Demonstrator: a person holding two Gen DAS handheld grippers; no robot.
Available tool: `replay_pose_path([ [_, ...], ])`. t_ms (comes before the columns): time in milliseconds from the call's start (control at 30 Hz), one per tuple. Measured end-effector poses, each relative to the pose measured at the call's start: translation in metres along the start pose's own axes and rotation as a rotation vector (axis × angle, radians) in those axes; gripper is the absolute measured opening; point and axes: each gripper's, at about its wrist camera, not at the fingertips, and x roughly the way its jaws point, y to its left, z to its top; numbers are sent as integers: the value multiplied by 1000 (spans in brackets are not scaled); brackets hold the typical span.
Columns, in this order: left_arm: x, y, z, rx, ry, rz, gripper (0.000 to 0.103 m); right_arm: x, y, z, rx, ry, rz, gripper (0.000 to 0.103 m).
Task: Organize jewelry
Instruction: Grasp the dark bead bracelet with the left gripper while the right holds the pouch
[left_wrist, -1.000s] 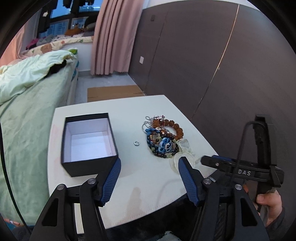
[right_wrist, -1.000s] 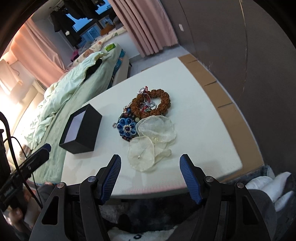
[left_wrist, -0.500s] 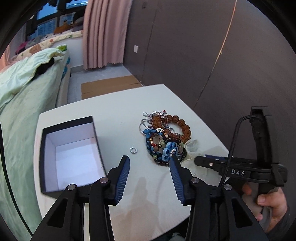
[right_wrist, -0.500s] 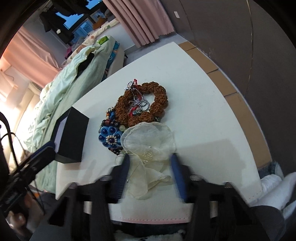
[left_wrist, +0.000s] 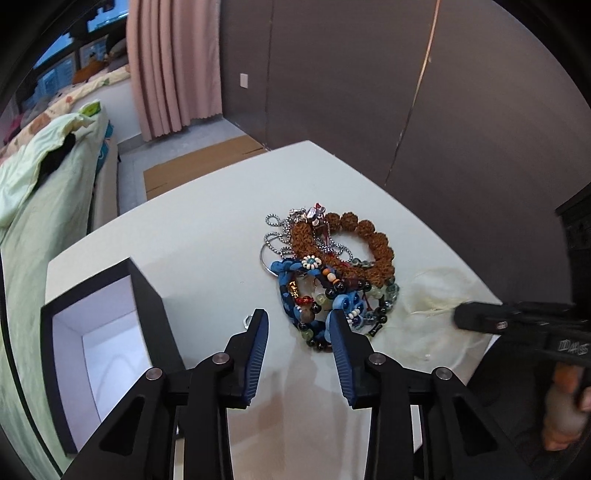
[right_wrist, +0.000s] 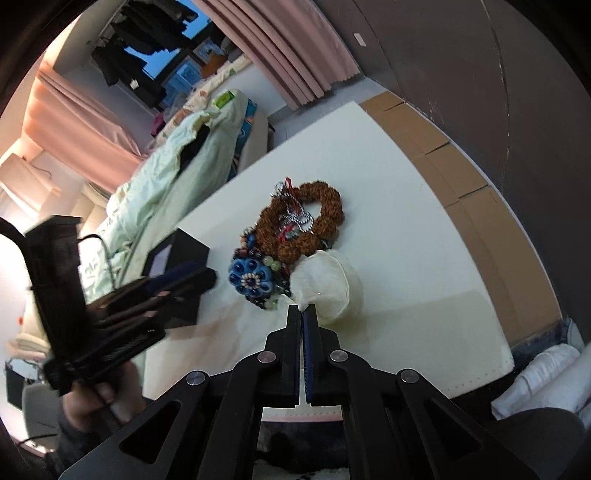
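Nothing boxed yet: black box (left_wrist: 110, 332) left of the left gripper (left_wrist: 297, 332) is empty. Left jaws half-open, closing w/ nothing between, bracelet pile (left_wrist: 328, 273) just ahead. Right gripper (right_wrist: 302, 310) jaws pinched shut on sheer pouch (right_wrist: 328, 284).

Table (left_wrist: 207, 229): smooth matt white. Box (left_wrist: 147, 295): matt black card outside, white paper lining. Brown beads (left_wrist: 369, 236): rough, woody. Chain (left_wrist: 277, 236): shiny metal. Pouch (right_wrist: 328, 280): sheer cream cloth. Gripper pads (left_wrist: 258, 354): ribbed blue plastic. Curtain (left_wrist: 170, 66): pink cloth.

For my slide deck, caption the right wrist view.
Right gripper shut on sheer cream organza pouch beside tangled bead bracelets on white table.
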Motion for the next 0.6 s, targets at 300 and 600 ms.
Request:
replay_pose_path([
  [300,20,-2,10,49,36,-1,28,-17,6,-3,9,-35,42,3],
  [600,34,1,9,61,83,-7,26,-24,18,-5,-11,-39,53,3],
])
